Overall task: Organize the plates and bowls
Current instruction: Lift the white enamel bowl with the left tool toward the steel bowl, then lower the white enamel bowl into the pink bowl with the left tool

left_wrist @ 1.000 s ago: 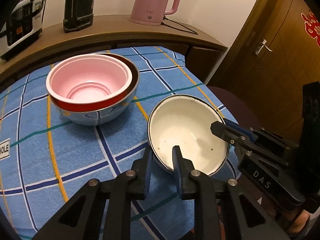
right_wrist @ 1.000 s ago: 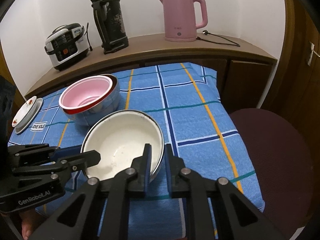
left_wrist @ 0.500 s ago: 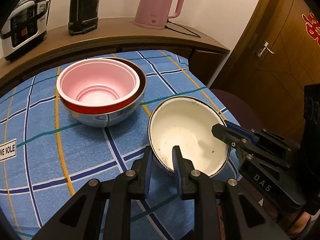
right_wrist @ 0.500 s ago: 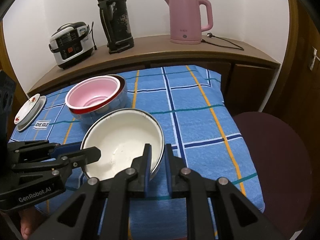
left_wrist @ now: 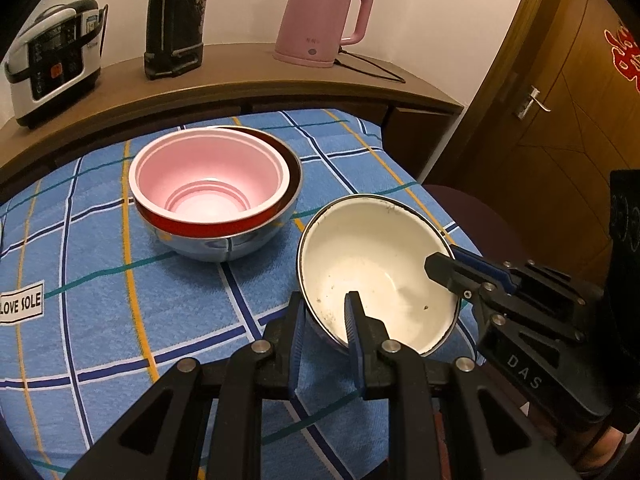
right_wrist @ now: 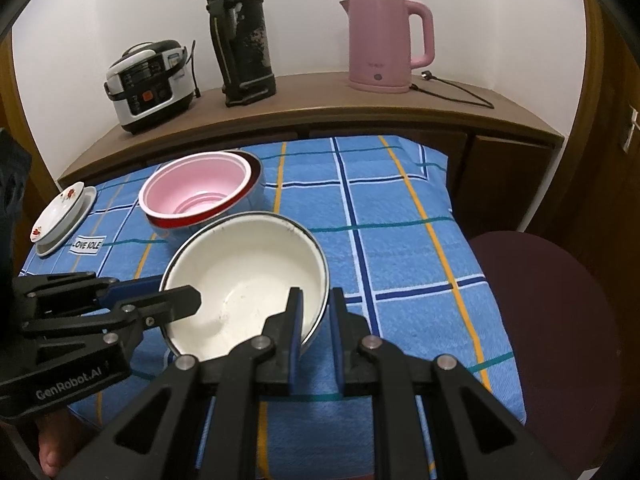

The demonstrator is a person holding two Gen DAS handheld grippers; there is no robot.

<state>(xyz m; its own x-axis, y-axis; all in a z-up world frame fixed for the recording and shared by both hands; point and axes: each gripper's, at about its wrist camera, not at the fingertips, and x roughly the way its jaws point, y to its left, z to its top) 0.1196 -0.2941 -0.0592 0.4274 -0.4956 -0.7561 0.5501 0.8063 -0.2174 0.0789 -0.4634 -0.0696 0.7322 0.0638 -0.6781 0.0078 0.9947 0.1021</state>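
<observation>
We take the job as roughly halfway done. The biggest stack is already built: a pink bowl nests in a red bowl, which sits in a steel bowl toward the far side of the blue checked tablecloth. At the cloth's far left edge in the right wrist view, two small flowered plates lie stacked. What is left is the white enamel bowl, which we hold tilted at the near edge, just beside the steel bowl's stack and not yet joined to it.

Both tools pinch this bowl's rim. Our left gripper has one finger inside and one outside the near rim, pressed onto the wall. Our right gripper clamps the rim on its own side the same way.

The cloth covers a table pushed against a curved wooden counter, which carries a rice cooker, a dark thermos flask and a pink electric kettle. A maroon stool stands at the table's right, and a wooden door shows in the left wrist view.
</observation>
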